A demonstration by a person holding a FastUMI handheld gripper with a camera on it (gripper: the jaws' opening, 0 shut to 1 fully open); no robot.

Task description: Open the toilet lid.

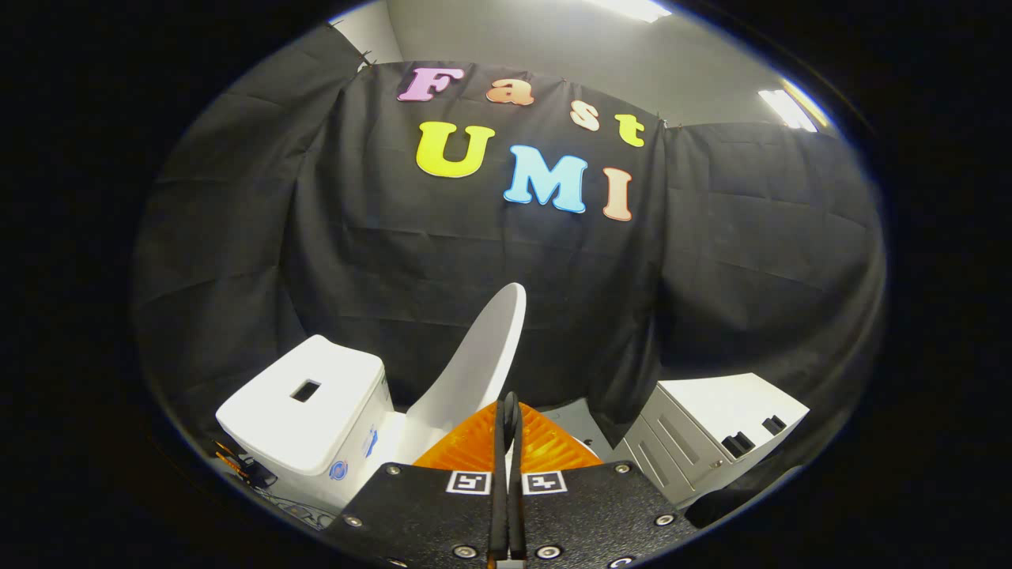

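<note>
Ceiling panels [632,8] above the black cloth wall [474,261] give the light — two strips blown out to pure white. The cloth soaks it up and reads dim, its folds barely showing. The toilet tank [308,411] below the wall glares white. Fisheye bending curves the wall's top edge — focus stays sharp.

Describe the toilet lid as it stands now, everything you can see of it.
The lid is white, smooth and glossy, plastic by its look, with a rounded top edge. It is raised, standing steeply and leaning toward the tank beside it. Its lower part is hidden behind the gripper, whose fingers are closed together just before it; whether they touch the lid cannot be told.
</note>
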